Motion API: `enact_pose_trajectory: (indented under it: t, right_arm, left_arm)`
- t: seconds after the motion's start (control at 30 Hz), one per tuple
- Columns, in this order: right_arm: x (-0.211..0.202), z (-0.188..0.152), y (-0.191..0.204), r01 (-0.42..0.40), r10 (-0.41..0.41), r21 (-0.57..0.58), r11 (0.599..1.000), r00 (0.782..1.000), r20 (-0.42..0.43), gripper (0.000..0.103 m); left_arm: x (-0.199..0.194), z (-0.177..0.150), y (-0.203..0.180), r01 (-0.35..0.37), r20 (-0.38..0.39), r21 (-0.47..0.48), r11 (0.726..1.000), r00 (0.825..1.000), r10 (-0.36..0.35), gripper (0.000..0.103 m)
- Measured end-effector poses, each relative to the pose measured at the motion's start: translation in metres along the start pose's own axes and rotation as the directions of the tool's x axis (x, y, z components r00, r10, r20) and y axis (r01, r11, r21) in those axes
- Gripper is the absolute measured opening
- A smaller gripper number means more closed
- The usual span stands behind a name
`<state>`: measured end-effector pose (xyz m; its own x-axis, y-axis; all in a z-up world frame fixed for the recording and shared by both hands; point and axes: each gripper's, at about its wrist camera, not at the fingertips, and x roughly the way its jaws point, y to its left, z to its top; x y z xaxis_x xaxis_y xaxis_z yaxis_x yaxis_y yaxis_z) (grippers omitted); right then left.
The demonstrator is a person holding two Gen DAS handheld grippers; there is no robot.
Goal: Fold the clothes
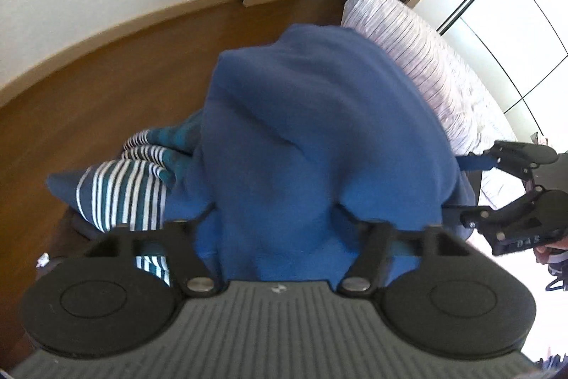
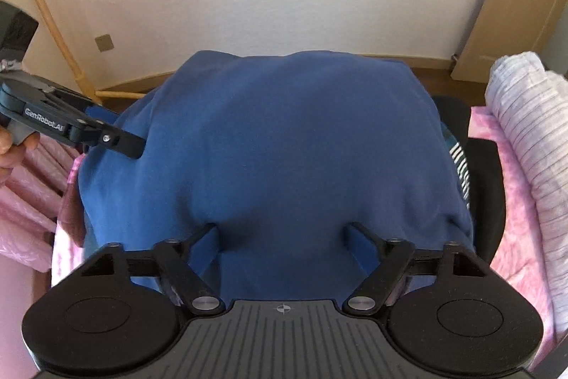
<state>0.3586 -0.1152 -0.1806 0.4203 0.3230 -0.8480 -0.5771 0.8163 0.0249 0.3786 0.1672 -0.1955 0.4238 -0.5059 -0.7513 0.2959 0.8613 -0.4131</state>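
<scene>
From our left wrist camera, a teal-and-white striped knit garment (image 1: pixel 127 190) lies bunched to the left of our left gripper (image 1: pixel 277 212), partly under the big blue fleece garment (image 1: pixel 312 130). That blue cloth bulges up between this gripper's two fingers; both fingertips are buried in its folds, and we cannot tell whether they pinch it. Beyond the gripper runs a brown wooden floor (image 1: pixel 106 70), and ahead to the right sits a rolled white quilt with thin dark stripes (image 1: pixel 426 59). At the far right our right gripper (image 1: pixel 468 187) reaches in, its blue-tipped fingers apart at the fleece's edge.

From the right wrist camera, the left gripper (image 2: pixel 140 144) enters from the left, a hand (image 2: pixel 14 148) around its grip, its finger end touching the blue fleece garment (image 2: pixel 284 137). The fleece mounds directly ahead of the right gripper (image 2: pixel 284 229), swelling between its spread fingers; a clamp is not discernible. Pink patterned bedding (image 2: pixel 511 201) lies to the right, the striped quilt (image 2: pixel 532 137) on it.
</scene>
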Motion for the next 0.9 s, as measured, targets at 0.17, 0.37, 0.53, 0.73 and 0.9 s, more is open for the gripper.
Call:
enact_pose_trajectory:
  t: [0.17, 0.37, 0.53, 0.73, 0.9]
  right_arm:
    - [-0.034, -0.008, -0.011, -0.013, 0.010, 0.065, 0.998, 0.999, 0.039, 0.006]
    - [-0.117, -0.042, -0.036, 0.000, -0.037, 0.221, 0.975, 0.986, 0.162, 0.002]
    - [-0.222, -0.133, -0.042, 0.038, -0.114, 0.309, 0.950, 0.966, 0.233, 0.002]
    - [-0.324, -0.321, -0.032, 0.158, -0.258, 0.511, 0.845, 0.957, 0.131, 0.002]
    - [-0.356, -0.483, -0.037, 0.298, -0.285, 0.697, 0.652, 0.949, -0.139, 0.006]
  left_arm:
    - [-0.042, 0.002, -0.037, -0.045, 0.112, 0.104, 0.994, 0.993, 0.033, 0.007]
    - [-0.118, -0.009, -0.135, 0.042, 0.250, 0.328, 0.944, 0.959, -0.130, 0.006]
    - [-0.171, -0.063, -0.242, 0.156, 0.210, 0.517, 0.842, 0.930, -0.301, 0.006]
    - [-0.182, -0.194, -0.372, 0.321, -0.028, 0.639, 0.699, 0.918, -0.396, 0.007]
    - [-0.130, -0.312, -0.456, 0.500, -0.361, 0.591, 0.633, 0.866, -0.347, 0.012]
